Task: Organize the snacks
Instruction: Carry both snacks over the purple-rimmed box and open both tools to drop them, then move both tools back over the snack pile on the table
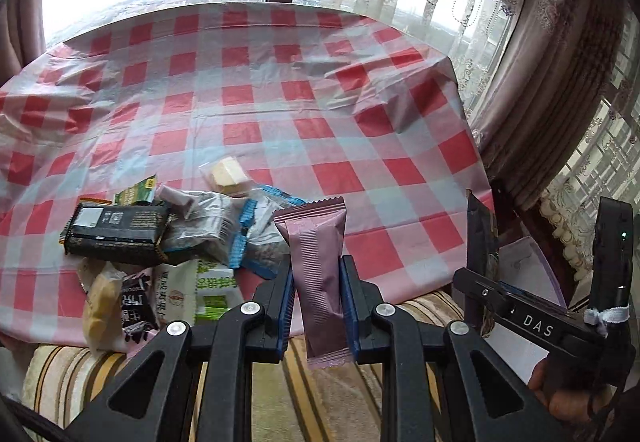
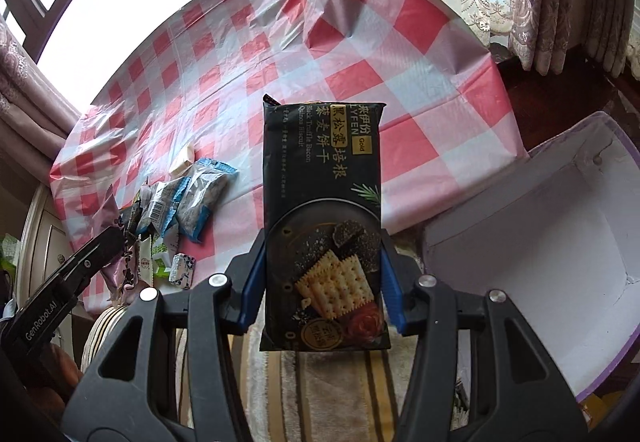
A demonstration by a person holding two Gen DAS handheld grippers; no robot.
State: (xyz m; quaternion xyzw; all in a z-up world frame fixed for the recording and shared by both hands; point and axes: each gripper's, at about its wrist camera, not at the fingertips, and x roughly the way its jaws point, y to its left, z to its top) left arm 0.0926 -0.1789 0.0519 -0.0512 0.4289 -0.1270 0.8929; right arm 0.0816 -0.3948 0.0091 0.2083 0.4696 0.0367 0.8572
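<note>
My left gripper (image 1: 316, 264) is shut on a mauve snack bar (image 1: 314, 226), which stands upright between the blue pads, just in front of the table's near edge. A pile of several wrapped snacks (image 1: 160, 234) lies on the red-checked tablecloth (image 1: 320, 101) to the left of it. In the right wrist view my right gripper (image 2: 323, 238) is shut on a black biscuit packet (image 2: 320, 161) that is held upright with its printed face towards the camera. An open white box with a purple rim (image 2: 540, 242) sits low to the right of this packet, beside the table.
The snack pile (image 2: 180, 209) appears at the left of the right wrist view, next to the left gripper's black arm. A striped cushion (image 1: 320, 402) lies below both grippers. Lace curtains (image 1: 560, 61) hang at the right, and a window is behind the table.
</note>
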